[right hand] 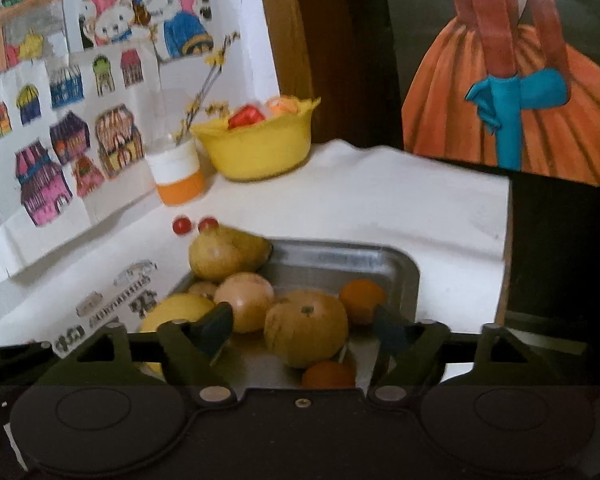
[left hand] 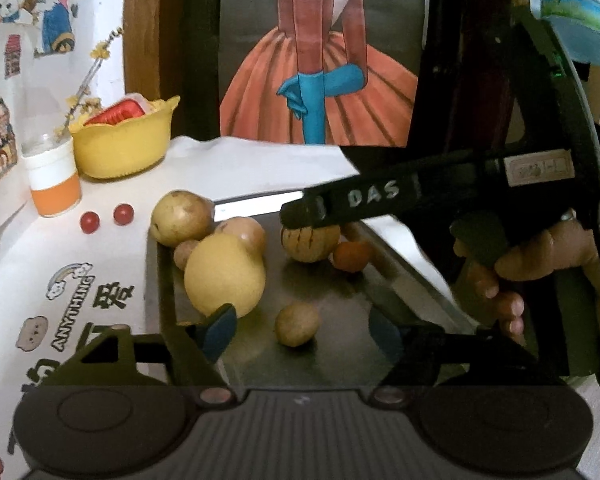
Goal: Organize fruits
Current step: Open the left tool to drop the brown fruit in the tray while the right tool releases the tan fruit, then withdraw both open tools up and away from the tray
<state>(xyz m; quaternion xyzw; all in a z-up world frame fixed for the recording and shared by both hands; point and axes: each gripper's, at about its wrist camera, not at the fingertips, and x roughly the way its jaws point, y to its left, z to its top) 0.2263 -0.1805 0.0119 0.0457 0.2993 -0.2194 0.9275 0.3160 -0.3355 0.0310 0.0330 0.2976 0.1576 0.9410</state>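
Observation:
A metal tray [left hand: 340,300] holds several fruits: a big yellow one [left hand: 224,274], a tan pear-like one [left hand: 182,222], a small orange [left hand: 352,256] and a small brown fruit [left hand: 296,324]. My left gripper [left hand: 302,328] is open low over the tray, with the small brown fruit lying between its blue pads, untouched. My right gripper [left hand: 304,220] hovers just above a round tan fruit [left hand: 310,242]. In the right wrist view that tan fruit [right hand: 306,326] sits between the wide-open right gripper [right hand: 302,328] fingers, with gaps on both sides. Two cherry tomatoes [left hand: 90,222] [left hand: 123,214] lie on the white table.
A yellow bowl [left hand: 124,148] with a red item stands at the back left, beside an orange-and-white cup [left hand: 54,184] holding dry stems. Drawings cover the left wall; a painted panel stands behind. A hand [left hand: 540,260] holds the right gripper at the tray's right side.

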